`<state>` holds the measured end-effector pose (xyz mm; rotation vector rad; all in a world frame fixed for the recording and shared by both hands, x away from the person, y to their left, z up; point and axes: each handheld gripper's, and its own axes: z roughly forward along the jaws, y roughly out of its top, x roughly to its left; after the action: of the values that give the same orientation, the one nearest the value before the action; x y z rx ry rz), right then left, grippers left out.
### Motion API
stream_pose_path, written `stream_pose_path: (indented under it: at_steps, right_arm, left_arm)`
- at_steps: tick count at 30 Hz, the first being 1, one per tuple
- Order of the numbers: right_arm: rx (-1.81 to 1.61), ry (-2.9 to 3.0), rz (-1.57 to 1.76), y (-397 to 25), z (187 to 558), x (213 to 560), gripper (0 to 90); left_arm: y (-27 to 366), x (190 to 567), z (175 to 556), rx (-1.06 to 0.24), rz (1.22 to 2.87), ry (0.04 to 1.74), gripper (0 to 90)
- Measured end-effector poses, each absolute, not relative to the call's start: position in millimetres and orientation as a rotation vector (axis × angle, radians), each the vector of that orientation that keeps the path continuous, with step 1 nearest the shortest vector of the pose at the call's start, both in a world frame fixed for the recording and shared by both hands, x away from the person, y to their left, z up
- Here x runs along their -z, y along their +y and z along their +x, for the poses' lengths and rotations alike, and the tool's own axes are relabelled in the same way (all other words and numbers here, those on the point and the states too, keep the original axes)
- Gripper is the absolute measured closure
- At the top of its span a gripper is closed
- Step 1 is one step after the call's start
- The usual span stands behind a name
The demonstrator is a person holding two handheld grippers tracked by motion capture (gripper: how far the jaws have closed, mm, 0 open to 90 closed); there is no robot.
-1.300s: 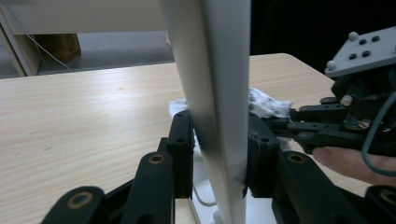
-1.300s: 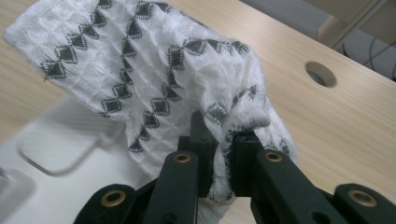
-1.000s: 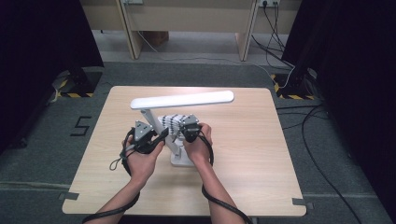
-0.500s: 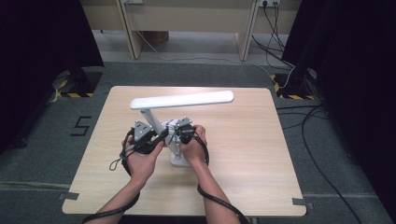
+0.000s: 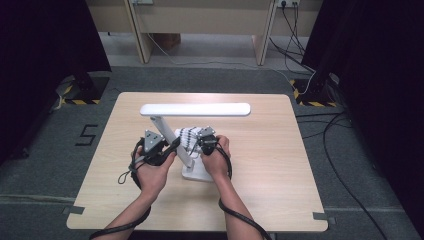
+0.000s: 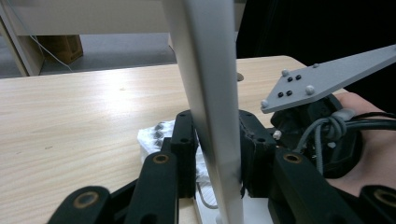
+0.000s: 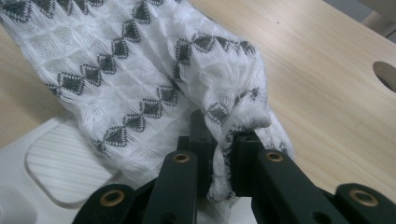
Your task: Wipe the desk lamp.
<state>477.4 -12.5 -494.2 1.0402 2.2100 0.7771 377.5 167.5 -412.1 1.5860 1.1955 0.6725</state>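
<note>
A white desk lamp stands mid-table, with a long bar head [image 5: 195,109], a slanted stem [image 6: 210,93] and a flat base [image 5: 197,175]. My left gripper [image 6: 217,140] is shut on the stem, one jaw on each side. In the high view the left gripper [image 5: 167,148] sits left of the stem. A white cloth with a grey diamond pattern [image 7: 140,70] lies bunched over the lamp base [image 7: 56,172]. My right gripper [image 7: 224,140] is shut on a fold of it. In the high view the right gripper [image 5: 204,142] holds the cloth [image 5: 187,136] just right of the stem.
The light wooden table [image 5: 280,150] has bare room on both sides of the lamp. A round cable hole [image 7: 385,74] shows in the tabletop. Cables lie on the floor at the right [image 5: 340,135]. A desk's legs stand beyond the far edge.
The right gripper with the cloth shifted slightly toward the lamp base and back up beside the stem. The left gripper has stayed on the stem.
</note>
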Motion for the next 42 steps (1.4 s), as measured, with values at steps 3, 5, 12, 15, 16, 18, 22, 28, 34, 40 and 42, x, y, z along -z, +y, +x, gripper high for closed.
stream_pose_path:
  at_steps: [3, 5, 12, 15, 16, 18, 22, 28, 34, 40, 42]
  right_arm:
    - [-0.766, 2.200, 1.048, -18, 477, 494, 83.0]
    - [-0.766, 2.193, 1.059, -22, 478, 494, 83.0]
    - [-0.736, 2.176, 1.091, -34, 479, 495, 83.0]
    - [-0.728, 2.166, 1.109, -39, 479, 495, 83.0]
    - [-0.726, 2.161, 1.111, -41, 480, 495, 83.0]
    - [-0.720, 2.158, 1.111, -44, 480, 495, 83.0]
    - [-0.711, 2.148, 1.130, -46, 481, 495, 83.0]
    - [-0.699, 2.120, 1.147, -50, 482, 495, 82.9]
    - [-0.699, 2.098, 1.175, -60, 482, 491, 82.8]
    - [-0.693, 2.076, 1.207, -73, 481, 489, 82.8]
    - [-0.691, 2.061, 1.219, -77, 480, 488, 82.8]
  left_arm:
    - [167, 412, 377, -0.673, 1.585, 1.196, 70.5]
    - [167, 412, 377, -0.673, 1.584, 1.196, 70.5]
    - [168, 413, 377, -0.673, 1.583, 1.193, 70.3]
    - [168, 413, 376, -0.671, 1.584, 1.191, 70.2]
    - [168, 413, 376, -0.670, 1.586, 1.189, 70.0]
    - [168, 413, 375, -0.668, 1.587, 1.188, 69.8]
    - [169, 413, 373, -0.660, 1.587, 1.182, 69.4]
    - [170, 414, 368, -0.645, 1.593, 1.172, 68.4]
    - [171, 418, 367, -0.605, 1.620, 1.165, 65.4]
    - [172, 423, 367, -0.577, 1.637, 1.160, 61.7]
    - [172, 423, 366, -0.577, 1.639, 1.157, 60.6]
